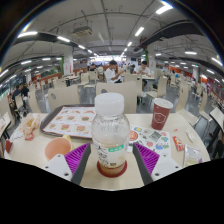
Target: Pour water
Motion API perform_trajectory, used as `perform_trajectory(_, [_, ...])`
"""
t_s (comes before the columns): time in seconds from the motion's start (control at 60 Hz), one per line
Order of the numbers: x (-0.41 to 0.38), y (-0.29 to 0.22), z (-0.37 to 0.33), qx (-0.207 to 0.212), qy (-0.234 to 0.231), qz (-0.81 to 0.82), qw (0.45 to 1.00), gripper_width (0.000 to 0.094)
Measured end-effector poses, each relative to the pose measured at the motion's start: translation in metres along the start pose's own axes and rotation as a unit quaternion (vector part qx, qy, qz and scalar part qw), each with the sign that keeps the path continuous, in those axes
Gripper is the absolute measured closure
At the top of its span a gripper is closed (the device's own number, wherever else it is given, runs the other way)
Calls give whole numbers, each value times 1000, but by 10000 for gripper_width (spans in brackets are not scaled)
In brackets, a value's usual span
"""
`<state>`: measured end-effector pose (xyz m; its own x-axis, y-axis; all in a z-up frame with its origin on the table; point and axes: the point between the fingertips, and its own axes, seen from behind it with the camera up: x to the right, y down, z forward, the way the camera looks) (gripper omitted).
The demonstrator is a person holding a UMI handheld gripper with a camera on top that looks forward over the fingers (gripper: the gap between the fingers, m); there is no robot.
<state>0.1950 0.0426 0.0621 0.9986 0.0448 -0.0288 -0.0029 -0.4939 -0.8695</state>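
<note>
Large canteen hall. Ceiling (pixel 100 25) dark, crossed by rows of long strip lights (pixel 63 39). Pale tabletop (pixel 30 152) in foreground. Beyond it, rows of tables and chairs (pixel 88 93); a seated person (pixel 112 72) mid-room.

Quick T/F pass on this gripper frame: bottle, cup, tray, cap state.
1. The water bottle stands between the tool's fingers. True.
2. The bottle's white cap has been removed. False: the cap is still on.
3. A brown paper cup stands on the table beyond the bottle, to its right. True.
4. The tray lies to the right of the cup. False: it lies on the bottle's left, across from the cup.
5. The bottle is lying on its side. False: it is upright.
</note>
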Motion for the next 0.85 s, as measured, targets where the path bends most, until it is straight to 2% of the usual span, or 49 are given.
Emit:
perform_trajectory(0.033, [1, 0, -9, -9, 4, 2, 1000, 123])
perform_trajectory(0.1, [2, -2, -33, -19, 17, 5, 1000, 81])
perform_trajectory(0.3, [-13, -6, -124, -62, 24, 28, 997, 92])
perform_trajectory(0.467, [-29, -5, -193, -73, 37, 19, 996, 92])
perform_trajectory(0.85, [-38, 11, -251, -86, 64, 12, 994, 94])
